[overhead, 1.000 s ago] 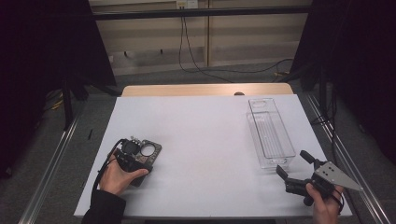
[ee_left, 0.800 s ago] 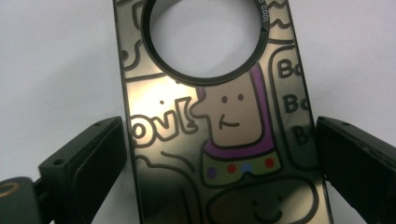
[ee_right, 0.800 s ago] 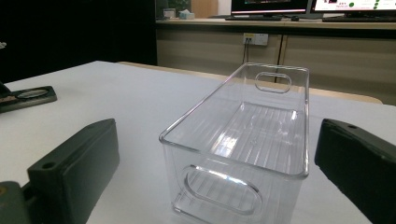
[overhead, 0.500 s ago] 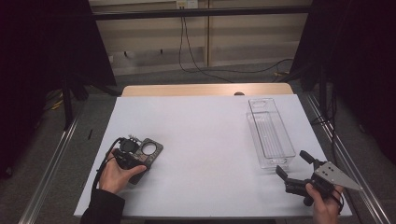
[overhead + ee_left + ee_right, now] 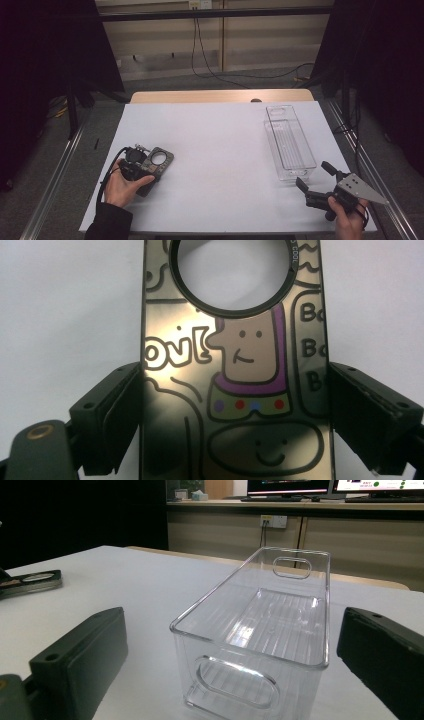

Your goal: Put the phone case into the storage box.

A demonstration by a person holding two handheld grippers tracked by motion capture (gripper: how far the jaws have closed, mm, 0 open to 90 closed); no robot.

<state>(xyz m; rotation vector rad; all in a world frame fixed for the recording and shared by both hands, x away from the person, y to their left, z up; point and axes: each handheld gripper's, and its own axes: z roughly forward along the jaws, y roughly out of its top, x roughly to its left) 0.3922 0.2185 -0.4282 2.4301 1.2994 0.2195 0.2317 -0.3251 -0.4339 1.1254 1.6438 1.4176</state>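
phone case [image 5: 235, 365] | cartoon print in left claw [image 5: 232, 410] view | flat dark slab from above

Bench [image 5: 220, 150]: white top, with a bare wooden edge [image 5: 220, 96] along its far side.
Floor [image 5: 60, 165]: grey, either side of the bench.
Wall [image 5: 240, 45]: beige panels beyond the bench, black cables [image 5: 200, 55] hanging down it.
Curtains [image 5: 45, 60]: black, flanking the bench.
Monitors [image 5: 300, 486]: lit, on a counter behind the bench.

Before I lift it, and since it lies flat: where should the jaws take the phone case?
Probably across its two long edges, below the round camera hole, coming in level along the table. The phone case is thin and flat, and the left gripper already straddles those edges.
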